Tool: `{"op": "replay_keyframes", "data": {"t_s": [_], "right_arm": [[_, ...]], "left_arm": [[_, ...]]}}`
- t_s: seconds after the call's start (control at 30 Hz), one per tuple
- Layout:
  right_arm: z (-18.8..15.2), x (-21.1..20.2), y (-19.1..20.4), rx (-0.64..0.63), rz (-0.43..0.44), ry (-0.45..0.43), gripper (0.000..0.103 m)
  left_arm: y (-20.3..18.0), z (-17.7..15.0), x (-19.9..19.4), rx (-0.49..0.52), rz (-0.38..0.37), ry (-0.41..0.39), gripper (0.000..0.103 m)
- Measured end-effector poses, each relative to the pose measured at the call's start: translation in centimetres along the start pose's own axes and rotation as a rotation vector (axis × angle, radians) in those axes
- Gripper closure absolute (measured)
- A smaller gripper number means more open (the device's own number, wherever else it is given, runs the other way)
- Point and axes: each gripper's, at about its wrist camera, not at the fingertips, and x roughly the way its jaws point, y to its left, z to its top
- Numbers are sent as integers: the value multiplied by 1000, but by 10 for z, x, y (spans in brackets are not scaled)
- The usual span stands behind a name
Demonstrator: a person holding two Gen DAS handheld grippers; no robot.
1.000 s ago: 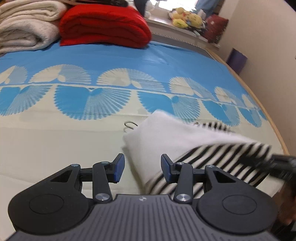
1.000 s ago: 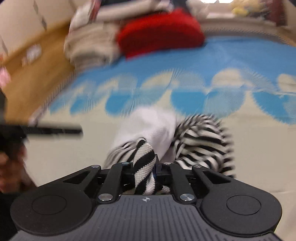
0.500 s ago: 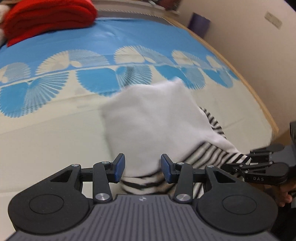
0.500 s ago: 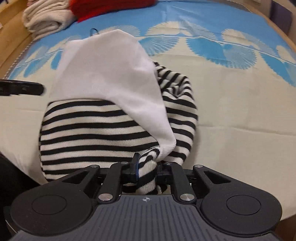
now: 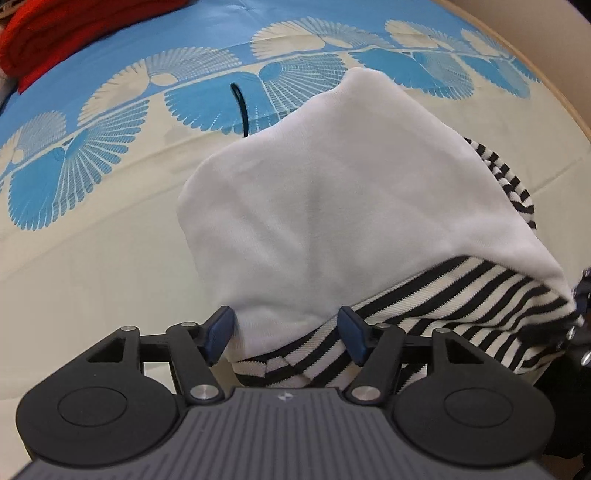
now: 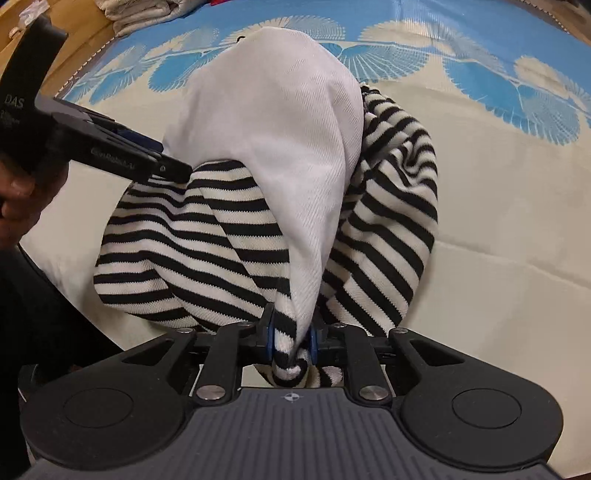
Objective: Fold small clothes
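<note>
A striped top held up over the bed

The right claw [image 6: 290,338] pinches a bunched corner of the black-and-white striped top [image 6: 229,236], which hangs just over the blue and cream bed sheet [image 6: 498,221]. The left claw [image 5: 286,334] is opening wide, with the top's edge between its blue pads [image 5: 219,330], not squeezed. A red blanket [image 5: 66,33] lies far back.

Directly ahead of the left gripper [image 5: 284,341], whose jaws are opening, the heaped striped garment [image 5: 461,295] fills the way, some cloth lying between the pads. To its left the bedspread [image 5: 92,258] lies bare; farther ahead a black cord [image 5: 240,107] crosses it, and a red blanket [image 5: 66,33] sits beyond.
</note>
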Motion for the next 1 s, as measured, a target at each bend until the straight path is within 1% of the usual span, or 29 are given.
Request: {"op": "replay_keyframes", "data": {"t_s": [0.03,0.07,0.1,0.13,0.17,0.23,0.33,0.43,0.5,0.53,0.6,0.63,0.67,0.7,0.77,0.8,0.83,0.87,0.9,0.93,0.97,1.0], "right_arm": [[4,-9,-5,35,27,-52,82],[8,-21,-12,80,61,-116,77],[12,-33,-22,143,104,-195,62],[14,-41,-31,199,133,-254,51],[17,-47,-42,272,159,-313,49],[26,-46,-62,413,174,-374,48],[44,-30,-73,517,172,-389,48],[69,-3,-76,585,172,-360,47],[78,13,-76,630,152,-336,47],[81,23,-77,659,146,-322,47],[86,38,-77,723,165,-301,47],[88,44,-75,742,188,-303,56],[91,47,-70,739,207,-312,69],[94,48,-64,713,224,-328,101],[98,35,-49,634,218,-425,101],[96,21,-47,623,222,-514,101],[92,7,-49,641,216,-617,101],[87,-2,-52,665,194,-681,101],[83,-5,-57,686,129,-696,101],[83,-3,-60,687,17,-651,101],[85,6,-60,659,-108,-563,101],[87,18,-61,639,-185,-472,101]], "left_arm": [[5,2,-3,-24,-17,2,35],[11,3,-7,-51,-38,-3,35],[16,4,-14,-73,-54,-20,35],[20,4,-22,-84,-59,-47,35],[24,4,-29,-86,-63,-70,35],[32,3,-38,-84,-87,-94,35],[37,-5,-45,-58,-136,-81,35],[33,-17,-47,-4,-191,-55,37],[30,-24,-44,23,-233,-31,38],[27,-28,-41,43,-243,-14,38],[19,-35,-34,98,-230,22,38],[15,-38,-29,124,-208,39,38],[15,-40,-24,133,-194,53,38],[16,-40,-20,130,-186,66,38],[21,-40,-16,109,-184,78,37],[24,-39,-15,99,-184,79,37],[27,-39,-14,87,-186,79,35],[29,-39,-17,75,-196,68,33],[30,-38,-19,66,-212,54,33],[29,-37,-21,67,-223,45,33],[27,-37,-21,76,-219,45,33],[24,-38,-20,90,-209,52,33]]}}
